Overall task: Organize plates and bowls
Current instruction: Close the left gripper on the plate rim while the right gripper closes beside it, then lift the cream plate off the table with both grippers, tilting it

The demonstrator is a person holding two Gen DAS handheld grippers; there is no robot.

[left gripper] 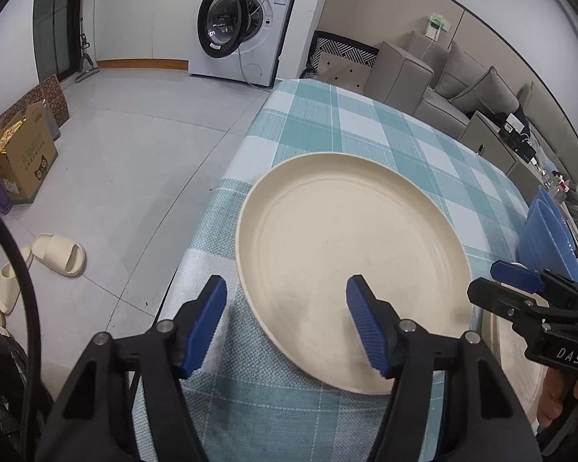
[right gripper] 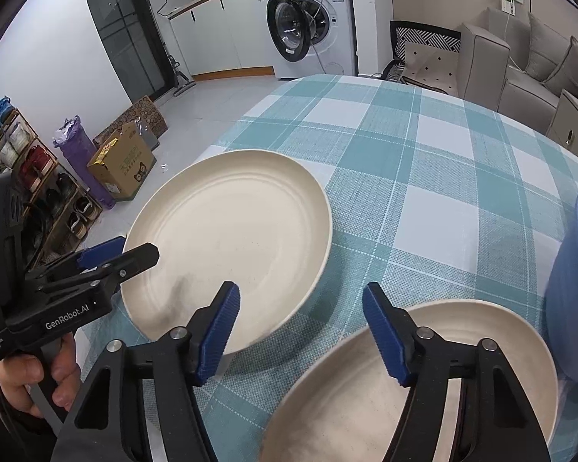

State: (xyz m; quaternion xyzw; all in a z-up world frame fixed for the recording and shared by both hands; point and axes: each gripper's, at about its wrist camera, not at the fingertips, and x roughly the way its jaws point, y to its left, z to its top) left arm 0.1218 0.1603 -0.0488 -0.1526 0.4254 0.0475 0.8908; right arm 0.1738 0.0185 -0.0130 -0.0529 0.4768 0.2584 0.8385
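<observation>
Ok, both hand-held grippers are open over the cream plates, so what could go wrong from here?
1. The far plate sits close to the table's left edge; a nudge from the left hand-held gripper may slide it off.
2. The right hand-held gripper could bump the blue bowl beside the near plate.

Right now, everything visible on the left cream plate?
The left plate is round, cream, matte, plastic-like, with a shallow raised rim and faint concentric rings. It is empty and lies flat on the checked cloth near the table's left edge, apart from the second cream plate. The left gripper is open over its near rim, not gripping.
</observation>
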